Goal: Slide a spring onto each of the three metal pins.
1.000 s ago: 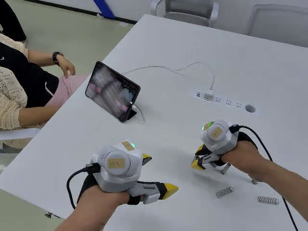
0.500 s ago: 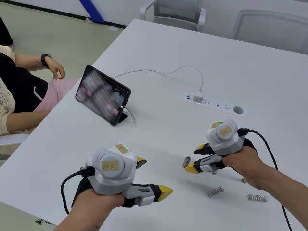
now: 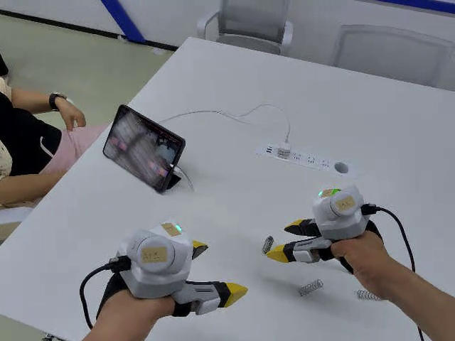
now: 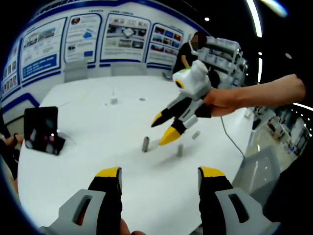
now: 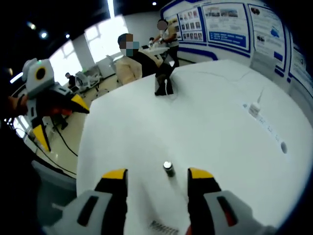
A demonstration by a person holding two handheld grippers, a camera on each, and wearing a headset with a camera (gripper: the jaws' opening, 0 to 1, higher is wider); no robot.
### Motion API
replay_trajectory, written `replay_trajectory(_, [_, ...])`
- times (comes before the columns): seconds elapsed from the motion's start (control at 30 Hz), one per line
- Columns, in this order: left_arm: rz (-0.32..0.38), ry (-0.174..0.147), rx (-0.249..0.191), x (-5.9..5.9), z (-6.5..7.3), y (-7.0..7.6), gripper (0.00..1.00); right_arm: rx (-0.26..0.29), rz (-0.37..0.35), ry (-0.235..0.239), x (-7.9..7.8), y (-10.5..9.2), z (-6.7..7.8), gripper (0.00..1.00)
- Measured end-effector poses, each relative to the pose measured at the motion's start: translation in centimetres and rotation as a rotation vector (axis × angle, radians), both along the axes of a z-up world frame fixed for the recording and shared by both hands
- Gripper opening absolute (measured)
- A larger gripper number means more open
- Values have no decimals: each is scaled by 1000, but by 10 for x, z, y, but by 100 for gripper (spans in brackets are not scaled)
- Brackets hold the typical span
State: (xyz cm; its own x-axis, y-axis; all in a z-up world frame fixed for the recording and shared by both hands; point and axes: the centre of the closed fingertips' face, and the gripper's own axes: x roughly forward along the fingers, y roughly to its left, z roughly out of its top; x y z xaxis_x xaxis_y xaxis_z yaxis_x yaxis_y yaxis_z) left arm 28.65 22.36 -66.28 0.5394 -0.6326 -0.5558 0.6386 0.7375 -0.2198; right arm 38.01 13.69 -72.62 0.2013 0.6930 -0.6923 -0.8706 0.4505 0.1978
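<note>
1. A wide white table (image 3: 234, 92) spreads across the head view from 6 up to 1 o'clock.
2. Two grey chairs stand at its far edge, one chair (image 3: 250, 21) at 12 o'clock and a second chair (image 3: 398, 50) at 1 o'clock.
3. Pale green floor (image 3: 64, 60) lies at 10 o'clock, and a blue stripe (image 3: 119, 18) slants at 11.
4. In the left gripper view, blue-and-white wall posters (image 4: 78, 41) run from 10 to 12 o'clock, and ceiling strip lights (image 4: 254, 17) glow at 1.
5. In the right gripper view, a bright window (image 5: 95, 44) shines at 10 o'clock.

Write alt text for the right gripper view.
The open right gripper points at a small upright metal pin on a white table, a loose spring lying nearer the camera. The left gripper hangs at the left edge.
</note>
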Motion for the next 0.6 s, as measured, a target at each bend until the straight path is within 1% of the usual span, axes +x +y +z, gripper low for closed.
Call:
replay_trajectory(0.17, [-4,-1,1,0,-1,0,64,29,-31,-6,-5,-3,7,51])
replay_trajectory(0.37, [-5,-1,-4,-1,-1,-2,64,44,-49,-16,-15,-7,11,52])
replay_trajectory(0.53, [-9,0,-8,-2,-1,-4,65,64,-73,-32,-21,-12,15,54])
replay_trajectory(0.6, [-10,0,-8,-2,-1,-4,65,80,-85,-31,-24,-13,16,54])
